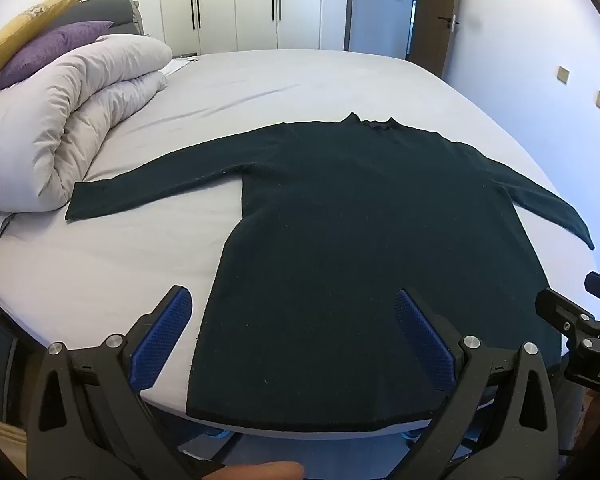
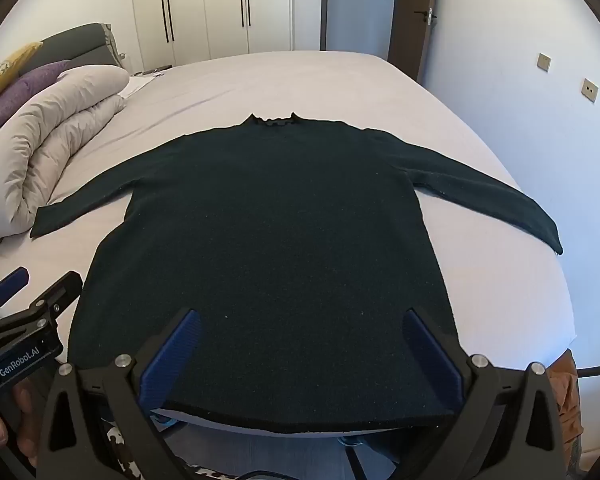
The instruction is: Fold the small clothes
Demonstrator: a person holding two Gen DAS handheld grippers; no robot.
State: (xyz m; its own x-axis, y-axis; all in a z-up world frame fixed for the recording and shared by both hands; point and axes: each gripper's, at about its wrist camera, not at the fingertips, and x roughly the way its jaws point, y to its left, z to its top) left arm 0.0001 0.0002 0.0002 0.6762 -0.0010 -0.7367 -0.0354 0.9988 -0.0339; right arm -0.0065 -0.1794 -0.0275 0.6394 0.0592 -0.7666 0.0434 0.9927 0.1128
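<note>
Left wrist view: a dark green long-sleeved sweater (image 1: 340, 216) lies flat on a pale bed sheet (image 1: 100, 272), collar far from the camera, hem at the near edge of the bed just below the gripper tips. Its long axis runs straight away from the camera, with both sleeves spread out to the sides. At far left a folded white duvet (image 1: 68, 120) sits beside the left cuff, with purple and yellow pillows behind it. The left gripper (image 1: 292, 320) hovers over the hem's left part — its jaws are spread wide, one blue pad over bare sheet, the other over the sweater body, holding nothing. At the right edge, part of the right gripper (image 1: 580, 320) shows.

Right wrist view: the left gripper (image 2: 32, 292) appears at far left, a hand on its handle. The sweater (image 2: 284, 220) fills the middle. The right gripper (image 2: 300, 344) hangs above the hem's right part, jaws fully apart, gripping nothing — both pads are over the cloth. Each hand seems nearest its own hem corner, so the fold likely starts there.
</note>
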